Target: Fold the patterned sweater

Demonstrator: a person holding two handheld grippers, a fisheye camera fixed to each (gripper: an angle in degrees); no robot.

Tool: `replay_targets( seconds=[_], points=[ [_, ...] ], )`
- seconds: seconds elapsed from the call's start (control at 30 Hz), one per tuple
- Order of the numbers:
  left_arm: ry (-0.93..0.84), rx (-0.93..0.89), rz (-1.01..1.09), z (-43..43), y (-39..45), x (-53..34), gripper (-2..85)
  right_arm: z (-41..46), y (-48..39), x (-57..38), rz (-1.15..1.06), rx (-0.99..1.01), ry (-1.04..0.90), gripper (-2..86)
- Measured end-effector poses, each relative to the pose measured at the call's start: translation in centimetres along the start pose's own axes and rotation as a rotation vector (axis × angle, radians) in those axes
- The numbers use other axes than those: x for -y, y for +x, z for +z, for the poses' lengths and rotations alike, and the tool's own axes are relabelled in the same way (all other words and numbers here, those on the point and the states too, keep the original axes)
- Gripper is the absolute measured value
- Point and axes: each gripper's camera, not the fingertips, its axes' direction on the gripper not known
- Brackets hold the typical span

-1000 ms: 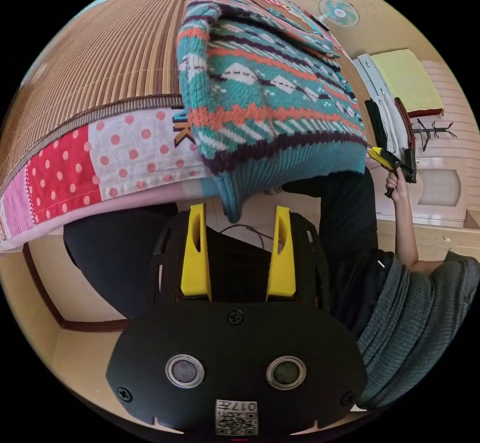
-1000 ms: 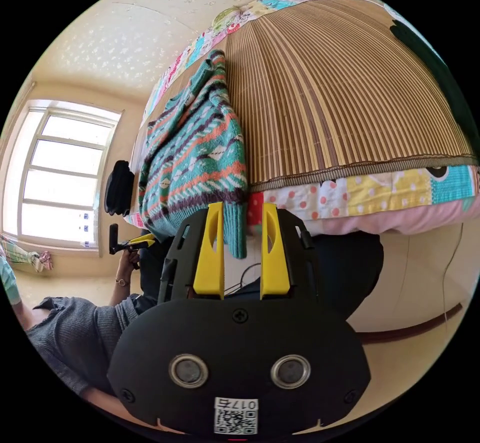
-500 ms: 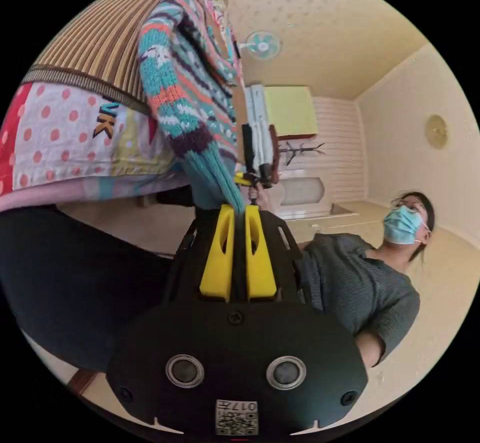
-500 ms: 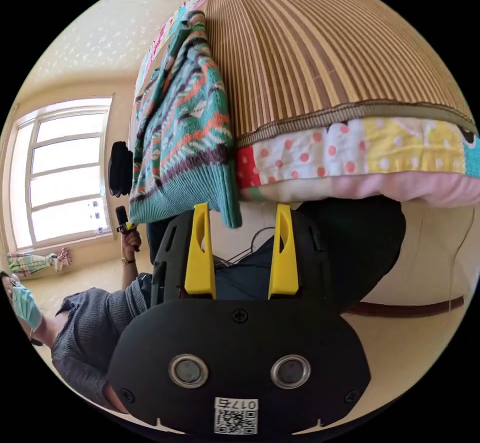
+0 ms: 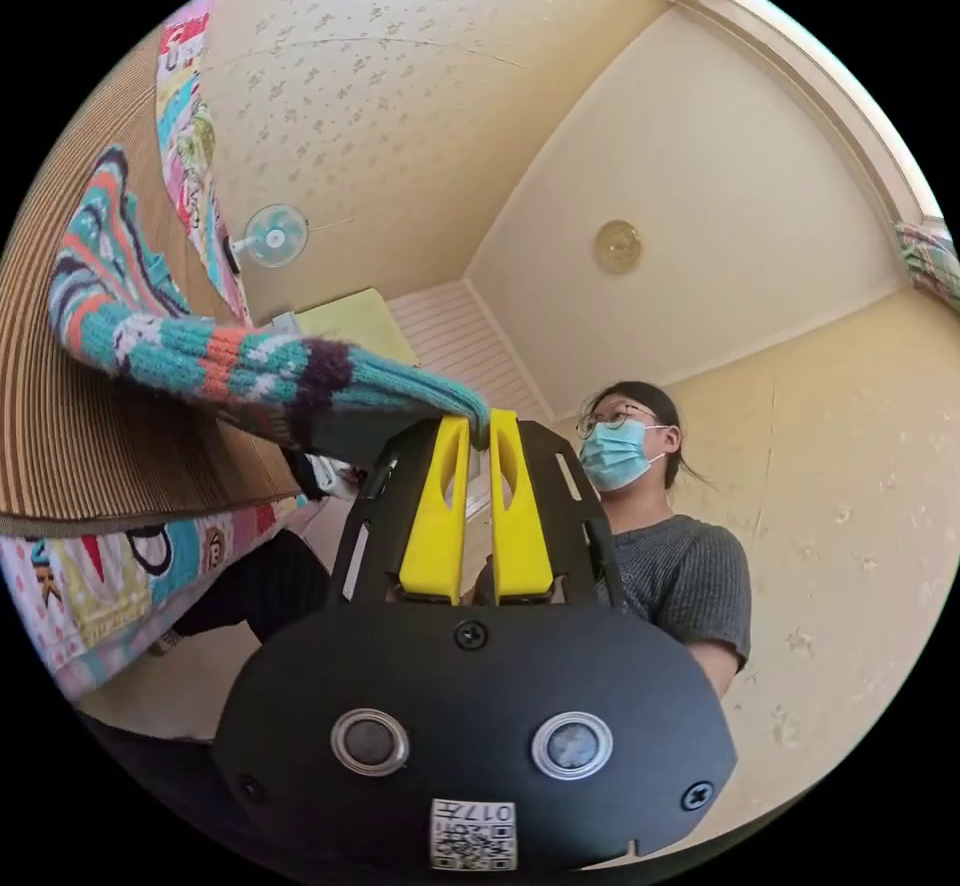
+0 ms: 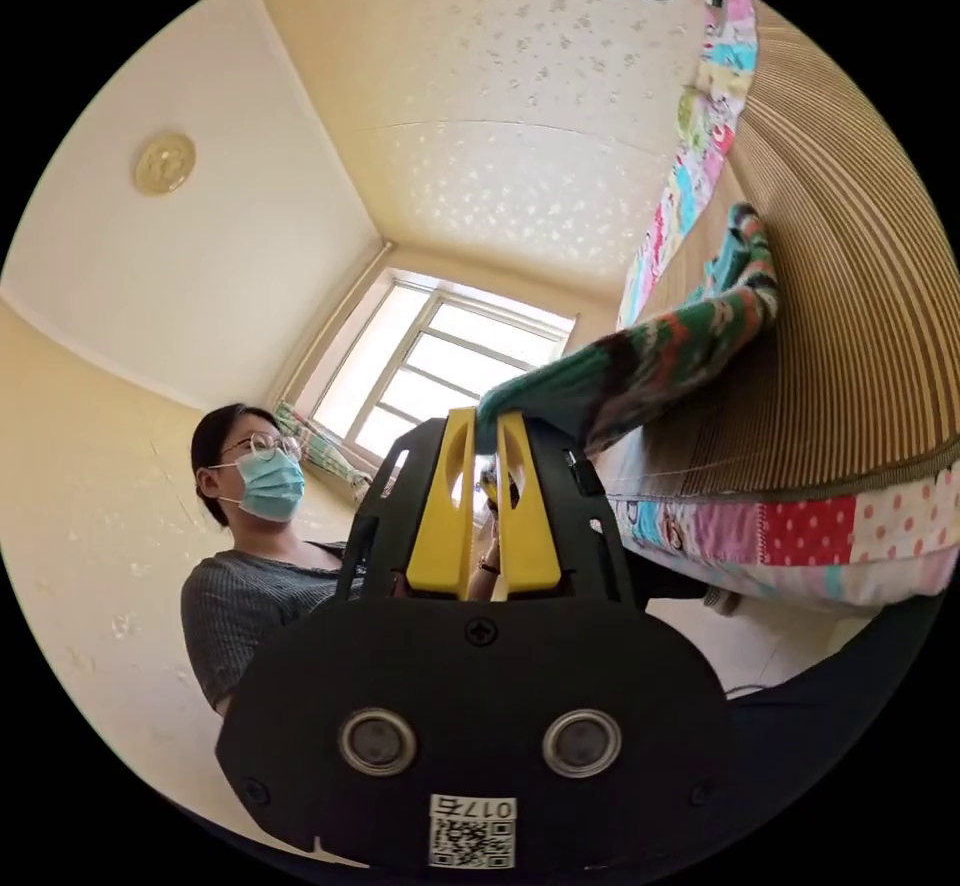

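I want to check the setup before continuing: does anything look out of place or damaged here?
Nothing looks damaged. The left gripper and the right gripper each pinch a teal edge of the patterned sweater, lifting it off the bamboo mat.

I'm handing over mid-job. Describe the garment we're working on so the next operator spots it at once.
Find the bed topped with a brown striped bamboo mat. The patterned sweater lies on it, its teal ribbed edge lifted off by both hand-held grippers, left and right. It is chunky knit in teal, orange, purple and white bands, unlike the flat patchwork sheet.

Striped knit sweater hem lifted off mat.
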Motion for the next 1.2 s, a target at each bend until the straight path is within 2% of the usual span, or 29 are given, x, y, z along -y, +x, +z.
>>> replay_targets(
  seconds=[0.1,0.17,0.2,0.3,0.37,0.43,0.53,0.6,0.67,0.77,0.83,0.9,0.97,1.03,1.13,1.2],
  points=[
    [0.032,-0.089,0.132,1.1,2.2,-0.6,3.9,0.7,-2.0,0.2,-0.122,0.089,0.02,1.4],
    [0.071,-0.107,0.13,1.3,1.0,-1.3,4.0,0.4,-0.7,0.5,-0.096,0.039,0.06,1.3],
    [0.091,-0.08,0.106,1.2,0.3,-1.4,4.0,-0.3,1.6,0.8,-0.002,-0.068,0.083,1.3],
    [0.175,0.175,-0.062,-0.1,-5.5,-1.4,4.0,-2.4,9.7,0.5,0.298,-0.355,0.156,1.2],
    [0.155,0.244,-0.148,-0.1,-11.3,0.9,4.0,-2.7,14.0,0.8,0.389,-0.397,0.178,1.2],
    [0.218,0.254,-0.202,-0.1,-14.9,3.4,4.0,-1.9,16.4,2.4,0.372,-0.412,0.188,1.3],
    [0.286,0.296,-0.173,1.0,-19.6,9.0,4.0,0.6,19.3,6.7,0.278,-0.482,0.19,1.4],
    [0.288,0.421,-0.145,2.2,-22.0,12.6,4.0,2.7,22.8,9.6,0.233,-0.601,0.203,1.7],
    [0.278,0.643,-0.15,4.0,-26.1,16.3,4.1,4.4,26.7,10.7,0.233,-0.719,0.197,2.0],
    [0.261,0.856,-0.175,5.9,-31.8,17.6,4.6,6.3,34.2,10.0,0.276,-0.858,0.188,3.0],
    [0.277,0.894,-0.158,6.6,-34.6,17.0,5.5,6.4,38.3,8.1,0.333,-0.868,0.216,4.2],
    [0.299,0.879,-0.129,6.6,-36.3,16.5,7.8,6.0,40.7,5.4,0.267,-0.916,0.292,6.0],
    [0.312,0.785,-0.129,6.2,-37.5,16.5,13.0,5.4,41.7,3.8,0.257,-0.948,0.337,7.0],
    [0.331,0.77,-0.118,5.9,-36.4,16.2,15.8,5.5,41.8,2.6,0.252,-0.988,0.359,9.8],
    [0.386,0.807,-0.191,4.9,-33.0,13.7,19.7,8.8,39.5,0.9,0.106,-1.062,0.239,12.8],
    [0.393,0.864,-0.23,4.4,-31.1,11.1,22.5,13.5,38.4,-1.5,0.013,-1.101,0.078,12.8]
  ],
)
